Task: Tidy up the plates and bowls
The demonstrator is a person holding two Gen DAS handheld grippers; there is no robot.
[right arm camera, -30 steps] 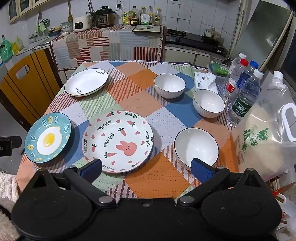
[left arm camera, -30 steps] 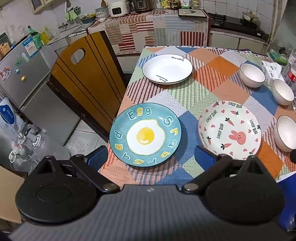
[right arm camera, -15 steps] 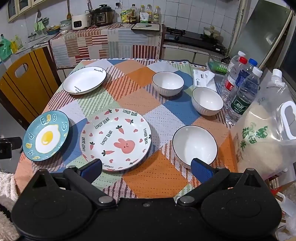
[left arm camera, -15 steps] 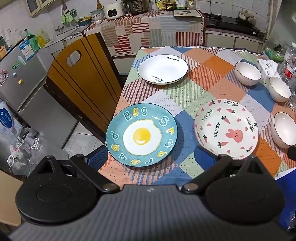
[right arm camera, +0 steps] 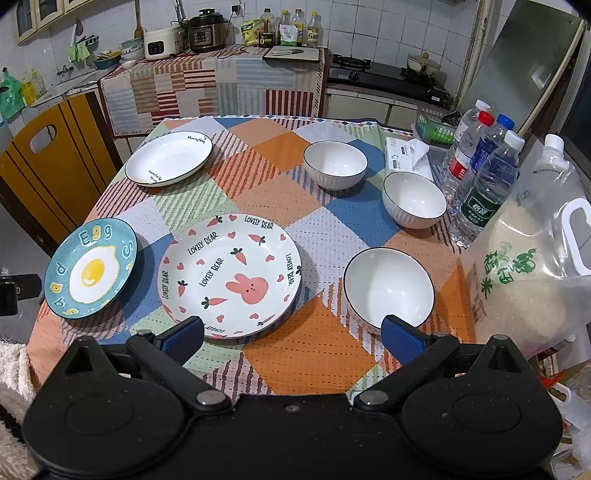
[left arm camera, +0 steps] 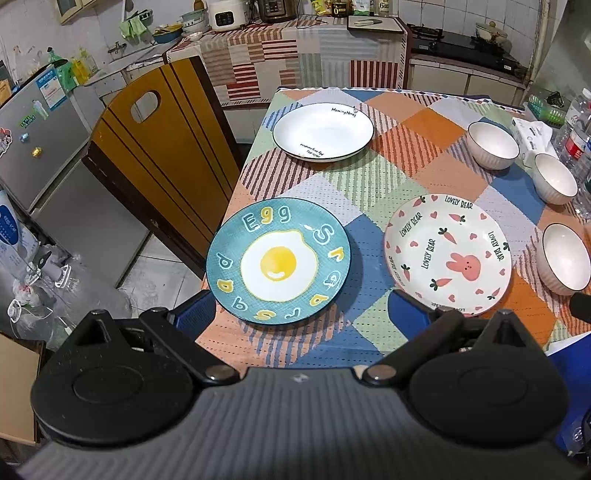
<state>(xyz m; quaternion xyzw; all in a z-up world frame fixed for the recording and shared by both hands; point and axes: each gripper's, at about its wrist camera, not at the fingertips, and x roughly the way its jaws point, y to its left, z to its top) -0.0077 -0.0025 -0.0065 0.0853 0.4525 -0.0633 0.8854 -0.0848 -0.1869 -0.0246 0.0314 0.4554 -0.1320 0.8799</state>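
Observation:
Three plates lie on the patchwork tablecloth: a teal egg plate at the near left, a white rabbit plate beside it, and a plain white plate at the far left. Three white bowls sit down the right side: far, middle, near. My left gripper is open, held above the table's near edge in front of the egg plate. My right gripper is open too, between the rabbit plate and the near bowl. Neither holds anything.
Water bottles, a tissue pack and a large rice bag crowd the table's right edge. A yellow wooden chair back stands along the left side. A counter with appliances is behind the table.
Both views have shifted a little: the plates and bowls sit slightly lower and farther left in the frames than a second ago. Nothing on the table has moved, and both grippers stay open.

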